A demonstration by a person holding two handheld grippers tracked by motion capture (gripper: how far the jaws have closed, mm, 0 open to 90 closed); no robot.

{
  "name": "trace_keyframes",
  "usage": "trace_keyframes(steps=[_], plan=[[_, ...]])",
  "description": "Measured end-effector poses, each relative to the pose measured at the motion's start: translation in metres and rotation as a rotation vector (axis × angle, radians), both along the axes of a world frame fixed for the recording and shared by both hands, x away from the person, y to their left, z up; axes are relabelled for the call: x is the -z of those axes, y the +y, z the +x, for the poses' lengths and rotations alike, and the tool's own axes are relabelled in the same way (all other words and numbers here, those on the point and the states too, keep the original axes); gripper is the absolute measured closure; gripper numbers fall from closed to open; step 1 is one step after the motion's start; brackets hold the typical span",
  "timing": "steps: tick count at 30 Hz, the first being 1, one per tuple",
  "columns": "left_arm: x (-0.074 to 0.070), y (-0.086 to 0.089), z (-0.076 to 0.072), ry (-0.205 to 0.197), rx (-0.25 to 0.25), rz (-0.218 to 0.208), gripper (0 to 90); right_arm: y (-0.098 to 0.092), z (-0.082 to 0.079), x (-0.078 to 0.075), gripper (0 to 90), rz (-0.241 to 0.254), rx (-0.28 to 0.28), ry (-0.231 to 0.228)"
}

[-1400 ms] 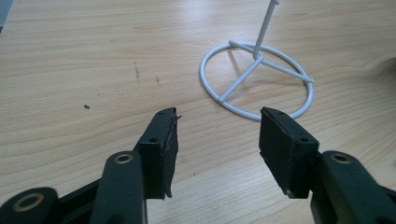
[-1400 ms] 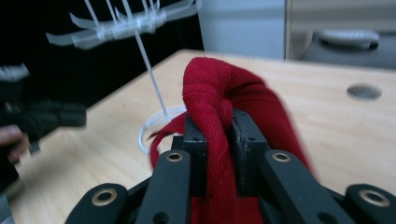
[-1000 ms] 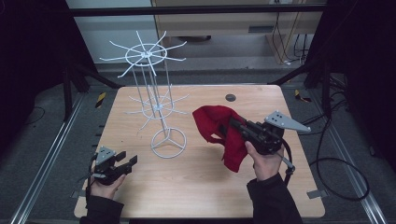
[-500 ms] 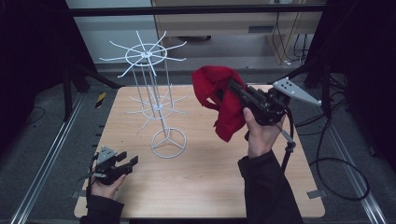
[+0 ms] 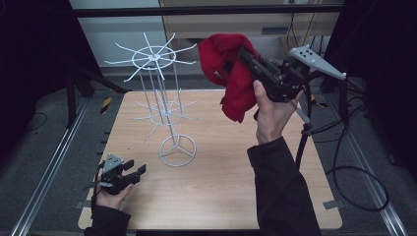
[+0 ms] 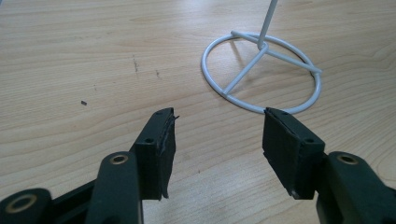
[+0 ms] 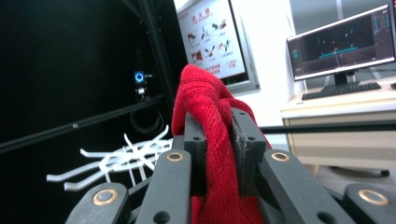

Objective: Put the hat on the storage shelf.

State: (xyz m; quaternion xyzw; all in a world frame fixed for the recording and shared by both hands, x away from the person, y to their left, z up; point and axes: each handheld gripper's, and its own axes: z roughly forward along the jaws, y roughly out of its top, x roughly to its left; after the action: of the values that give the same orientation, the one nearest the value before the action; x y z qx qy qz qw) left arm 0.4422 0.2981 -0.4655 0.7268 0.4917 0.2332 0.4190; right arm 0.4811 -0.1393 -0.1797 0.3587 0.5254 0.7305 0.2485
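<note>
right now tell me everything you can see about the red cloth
The red cloth is a soft knitted-looking fabric, bunched and crumpled. It is clamped between the black jaws of the right gripper, held up in the air well above the wooden table, to the right of the white wire rack's top tier and about level with it. Part of it humps over the jaw tips, and the rest hangs down loosely below. In the right gripper view the weave shows ribbed. Nothing else touches it.

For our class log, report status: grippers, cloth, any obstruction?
Right gripper shut on red cloth, raised beside white wire rack. Left gripper open, low over table. Nothing between cloth and rack.
</note>
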Motion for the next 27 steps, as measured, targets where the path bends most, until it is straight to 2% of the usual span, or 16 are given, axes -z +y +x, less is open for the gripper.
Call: trace_keyframes(steps=[5,12,15,21,24,25,27], plan=[[0.0,0.0,0.0,0.0,0.002,0.001,44.2,0.007,0.001,-0.016,79.0,0.002,-0.002,-0.024],[0.0,0.0,0.0,0.004,0.003,0.008,44.2,0.023,0.008,-0.023,78.9,0.015,-0.033,-0.016],[0.0,0.0,0.0,0.004,0.004,0.008,44.2,0.03,0.014,-0.022,78.9,0.022,-0.041,0.0],[0.0,0.001,0.0,0.005,0.003,0.003,44.2,0.041,0.02,-0.009,78.8,-0.008,-0.033,0.025],[0.0,0.0,0.0,0.003,0.003,0.003,44.2,0.042,0.021,-0.005,78.6,-0.028,-0.029,0.035],[0.0,0.0,0.0,0.004,0.004,0.003,44.2,0.044,0.02,0.0,78.1,-0.052,-0.024,0.046],[0.001,0.0,0.001,0.006,0.005,0.003,44.2,0.044,0.02,0.005,77.4,-0.07,-0.015,0.051]])
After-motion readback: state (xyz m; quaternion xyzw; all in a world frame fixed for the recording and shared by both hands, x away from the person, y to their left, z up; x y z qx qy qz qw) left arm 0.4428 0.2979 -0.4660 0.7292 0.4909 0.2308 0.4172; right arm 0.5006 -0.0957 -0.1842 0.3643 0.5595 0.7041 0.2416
